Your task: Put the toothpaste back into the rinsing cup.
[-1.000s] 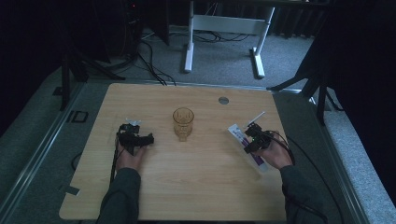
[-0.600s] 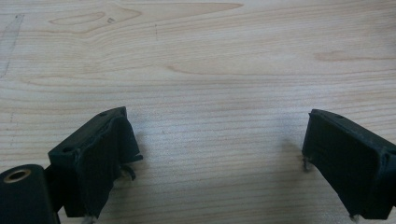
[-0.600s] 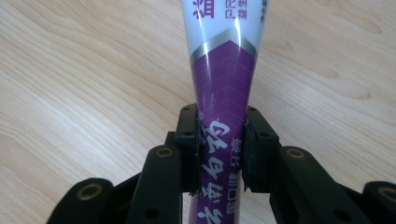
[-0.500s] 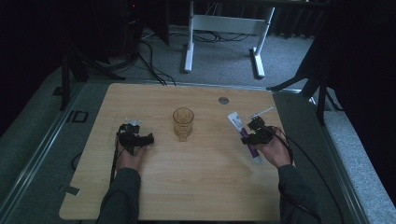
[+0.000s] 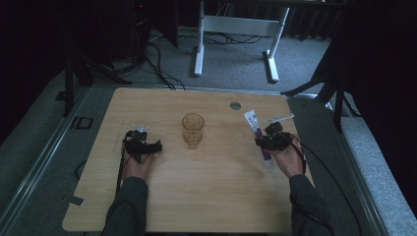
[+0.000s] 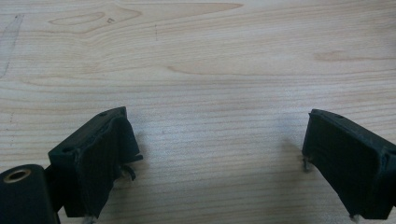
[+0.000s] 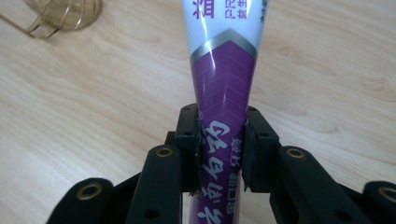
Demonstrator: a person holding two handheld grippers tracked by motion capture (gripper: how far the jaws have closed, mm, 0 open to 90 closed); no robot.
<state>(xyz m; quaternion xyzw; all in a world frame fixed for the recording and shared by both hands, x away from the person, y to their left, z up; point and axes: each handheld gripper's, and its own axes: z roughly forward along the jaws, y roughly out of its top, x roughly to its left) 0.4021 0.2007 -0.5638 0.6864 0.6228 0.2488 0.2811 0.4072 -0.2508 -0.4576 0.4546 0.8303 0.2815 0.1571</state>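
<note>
Two grippers work over a pale wooden table (image 5: 206,196), and the right gripper (image 7: 221,140) pinches a tube (image 7: 223,74) across its purple lower half, one black pad pressed against each side. In the high view the tube (image 5: 256,129) lies to the right of the glass (image 5: 193,130), well apart from it, with its long axis running along the table away from the person and leaning slightly left: the white flat end points to the far edge, the purple end toward the right hand (image 5: 287,158). Whether it rests on the wood or is lifted just off it cannot be told.

The tube is soft glossy plastic, wide and flat at the white end and narrowing to the purple part, with a silver chevron band between the two colours. White Chinese characters run along the purple part and purple ones sit on the white; none can be read surely.

The glass is amber, see-through, upright, with ribbed walls; its base shows at the upper left of the right gripper view (image 7: 65,14).

Left of the glass, the left gripper (image 5: 142,146) sits low over the table, its jaws spread wide with only bare wood grain between the pads (image 6: 102,158).
</note>
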